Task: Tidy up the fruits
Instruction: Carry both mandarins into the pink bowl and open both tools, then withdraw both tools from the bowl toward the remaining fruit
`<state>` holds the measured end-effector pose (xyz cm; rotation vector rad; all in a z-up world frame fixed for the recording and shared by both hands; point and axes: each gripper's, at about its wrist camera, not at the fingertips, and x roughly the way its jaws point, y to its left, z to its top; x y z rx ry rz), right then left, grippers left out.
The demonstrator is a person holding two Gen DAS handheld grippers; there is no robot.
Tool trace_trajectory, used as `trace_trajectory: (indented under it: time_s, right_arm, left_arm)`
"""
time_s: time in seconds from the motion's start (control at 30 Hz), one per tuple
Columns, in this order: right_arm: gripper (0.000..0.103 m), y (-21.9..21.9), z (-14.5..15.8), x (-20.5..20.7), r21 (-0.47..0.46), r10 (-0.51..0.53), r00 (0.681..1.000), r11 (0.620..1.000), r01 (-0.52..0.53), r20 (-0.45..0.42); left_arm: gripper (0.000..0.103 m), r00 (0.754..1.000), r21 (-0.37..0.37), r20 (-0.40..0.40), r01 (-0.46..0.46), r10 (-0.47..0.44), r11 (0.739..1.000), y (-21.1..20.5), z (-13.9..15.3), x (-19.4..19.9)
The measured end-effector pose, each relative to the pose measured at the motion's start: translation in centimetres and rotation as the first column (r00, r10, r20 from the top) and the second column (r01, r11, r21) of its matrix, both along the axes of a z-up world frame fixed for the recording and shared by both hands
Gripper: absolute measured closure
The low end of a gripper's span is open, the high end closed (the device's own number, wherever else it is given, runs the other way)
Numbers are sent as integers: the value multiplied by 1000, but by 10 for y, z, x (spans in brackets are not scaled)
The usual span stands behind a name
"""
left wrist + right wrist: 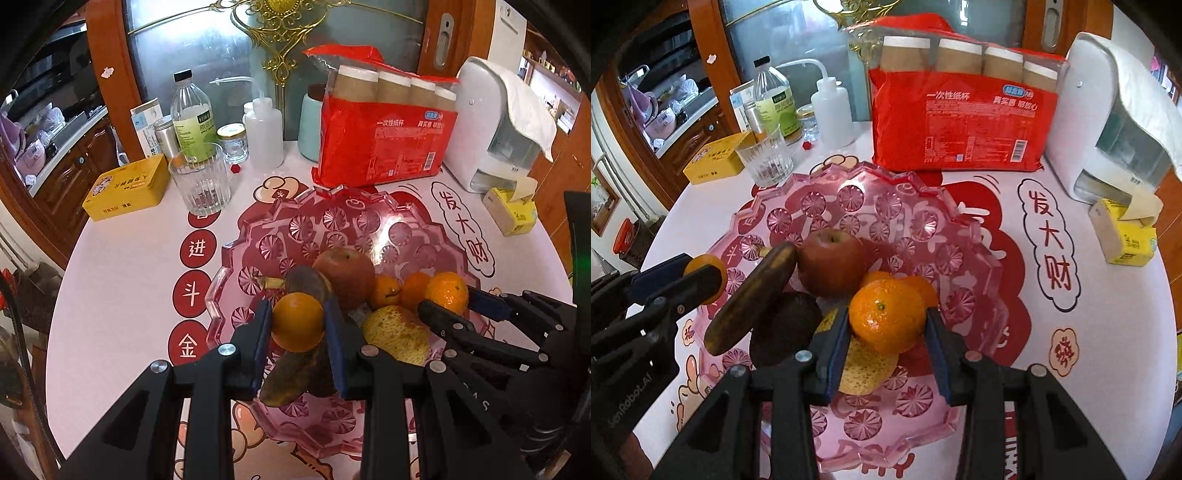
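Gripping one orange [297,322], the left gripper [297,325] has its blue pads pressed against both sides of the fruit, above the near-left part of the pink glass bowl [424,218]. The right gripper [887,325] likewise clamps a second orange [886,320] between its pads, over the middle of the bowl. Inside the bowl lie a red apple [831,266], a darkened banana [750,299], a yellow pear [397,334] and further small oranges [386,291] just behind the pear. Whether either held orange touches the fruit beneath it cannot be told. Behind the bowl stands a red pack of paper cups [960,118]; to the bowl's far left sit a ribbed glass tumbler [201,179] and a yellow tin [127,186]. To the bowl's far right stand a white dispenser [1108,122] and a yellow tissue pack [1126,236].
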<state>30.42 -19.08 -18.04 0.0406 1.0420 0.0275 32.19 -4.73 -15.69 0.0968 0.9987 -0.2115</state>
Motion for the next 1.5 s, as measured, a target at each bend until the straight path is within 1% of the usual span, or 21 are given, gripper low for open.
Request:
trace_trajectory:
  time_s: [0.13,0.17,0.2,0.23,0.27,0.3,0.37,0.53,0.6,0.63,0.83,1.1,1.5]
  right_arm:
    - [62,2,-3,2,10,1,1000,1000,-1,-9]
    - [61,2,-4,3,22,-2,1000,1000,3,-19]
    - [61,1,-5,3,31,-5,1000,1000,6,-26]
    - [61,1,-6,3,35,-9,1000,999,10,-30]
    - [60,1,-6,2,33,-13,1000,999,14,-29]
    - [60,1,-5,1,24,-17,1000,1000,18,-21]
    - [58,0,-2,-2,25,-12,1000,1000,12,-5]
    - [56,-2,10,-7,12,-13,999,1000,13,29]
    - [56,-2,13,-10,14,-13,999,1000,13,39]
    - [56,-2,15,-12,15,-12,999,1000,11,43]
    - [56,1,22,-23,-11,-6,998,1000,7,63]
    - [56,0,33,-41,-22,-16,996,1000,18,92]
    - [56,3,54,-84,-12,-2,989,1000,4,149]
  left_arm:
    - [73,1000,11,-6,11,-10,1000,-2,-2,-1]
    - [66,1000,10,-10,10,-10,1000,-2,-3,-2]
    - [53,1000,8,-11,6,-6,1000,-1,-3,-3]
    - [46,1000,6,-8,0,0,1000,0,-2,-3]
    - [36,1000,0,2,-9,9,1000,1,0,-5]
    - [30,1000,-5,10,-13,13,1000,3,2,-6]
    - [25,999,-6,23,-23,23,1000,5,5,-8]
    - [22,999,-11,24,-30,30,999,8,11,-11]
    - [18,999,-13,22,-39,39,999,10,13,-13]
    - [17,999,-15,24,-42,43,999,10,14,-15]
    - [17,998,-28,23,-53,54,998,15,20,-23]
    - [17,997,-49,36,-72,74,996,22,30,-42]
    - [17,990,-92,99,-92,101,992,33,55,-91]
